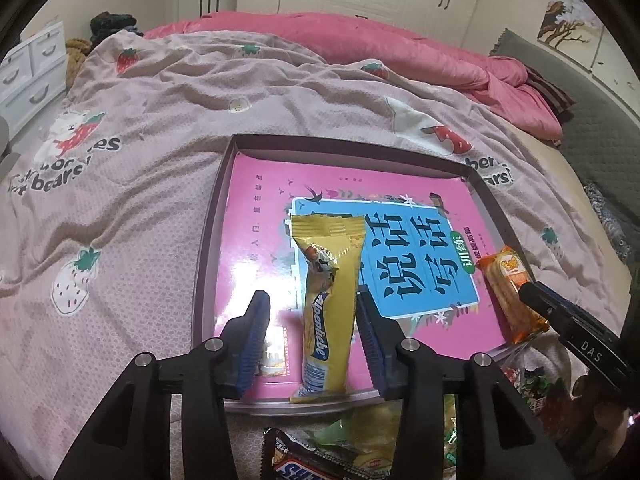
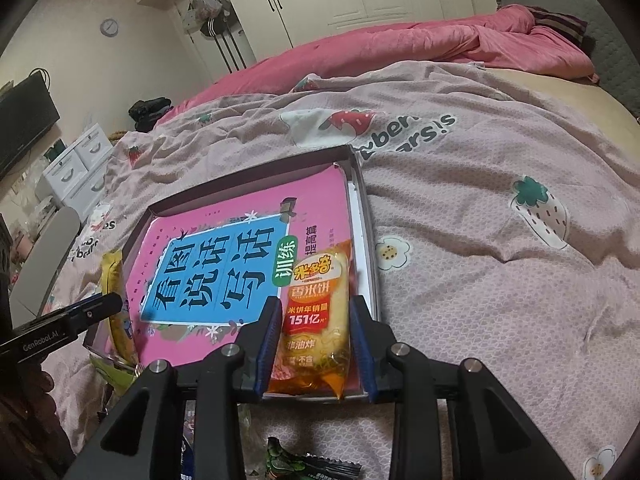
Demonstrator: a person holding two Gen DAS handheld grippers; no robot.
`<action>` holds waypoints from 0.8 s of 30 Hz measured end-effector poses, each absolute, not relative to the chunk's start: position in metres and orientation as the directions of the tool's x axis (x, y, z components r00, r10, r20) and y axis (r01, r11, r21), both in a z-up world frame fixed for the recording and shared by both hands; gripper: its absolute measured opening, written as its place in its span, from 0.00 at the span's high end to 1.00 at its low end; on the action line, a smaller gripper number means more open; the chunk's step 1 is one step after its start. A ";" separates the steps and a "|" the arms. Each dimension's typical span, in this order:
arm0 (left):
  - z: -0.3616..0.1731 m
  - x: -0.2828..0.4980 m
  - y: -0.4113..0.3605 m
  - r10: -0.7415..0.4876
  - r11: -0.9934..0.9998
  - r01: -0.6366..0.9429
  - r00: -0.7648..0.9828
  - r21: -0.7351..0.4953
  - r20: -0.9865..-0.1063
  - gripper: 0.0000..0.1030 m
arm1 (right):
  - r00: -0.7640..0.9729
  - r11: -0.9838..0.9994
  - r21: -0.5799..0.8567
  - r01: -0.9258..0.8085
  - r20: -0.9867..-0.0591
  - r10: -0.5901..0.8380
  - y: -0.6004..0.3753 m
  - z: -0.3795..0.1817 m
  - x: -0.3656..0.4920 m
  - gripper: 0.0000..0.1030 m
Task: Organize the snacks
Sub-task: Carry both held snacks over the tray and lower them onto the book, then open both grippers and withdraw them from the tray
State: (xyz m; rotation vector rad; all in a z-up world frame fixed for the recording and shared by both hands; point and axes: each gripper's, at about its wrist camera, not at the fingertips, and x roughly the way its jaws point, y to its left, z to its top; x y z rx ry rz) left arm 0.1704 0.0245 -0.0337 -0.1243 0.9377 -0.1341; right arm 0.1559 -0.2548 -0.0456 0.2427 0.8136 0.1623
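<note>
A shallow dark-rimmed box (image 1: 208,248) lies on the bed with a pink book (image 1: 256,216) flat inside it. A yellow wafer bar (image 1: 328,280) rests lengthwise on the book between the fingers of my left gripper (image 1: 311,298). That gripper is open, with a clear gap on the bar's left side. An orange rice-cracker pack (image 2: 316,320) sits at the box's right edge, and my right gripper (image 2: 316,303) is shut on it, pads against both sides. The cracker pack (image 1: 510,292) also shows in the left wrist view, as does the yellow bar (image 2: 114,280) in the right.
Loose snacks lie just in front of the box: a Snickers bar (image 1: 304,464) and green packets (image 2: 288,460). A strawberry-print bedspread (image 2: 500,240) covers the bed, with a pink quilt (image 1: 400,48) bunched at the back. White drawers (image 2: 76,168) stand left.
</note>
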 end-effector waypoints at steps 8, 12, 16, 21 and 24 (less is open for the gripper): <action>-0.025 0.168 0.029 -0.184 0.980 0.055 0.611 -0.190 -0.770 0.40 | 0.691 0.956 0.286 -0.056 -0.681 0.244 -0.257 -0.040 0.154 0.64; -0.017 0.166 0.031 -0.194 0.977 0.058 0.627 -0.203 -0.754 0.35 | 0.704 0.950 0.307 -0.057 -0.663 0.257 -0.260 -0.034 0.151 0.58; -0.009 0.163 0.034 -0.200 0.975 0.057 0.638 -0.214 -0.744 0.30 | 0.720 0.948 0.312 -0.068 -0.642 0.263 -0.261 -0.026 0.147 0.54; 0.001 0.157 0.038 -0.211 0.972 0.061 0.652 -0.227 -0.729 0.27 | 0.736 0.953 0.290 -0.088 -0.626 0.259 -0.258 -0.018 0.140 0.50; 0.008 0.151 0.041 -0.216 0.971 0.066 0.657 -0.231 -0.722 0.27 | 0.746 0.957 0.269 -0.105 -0.616 0.255 -0.254 -0.012 0.135 0.49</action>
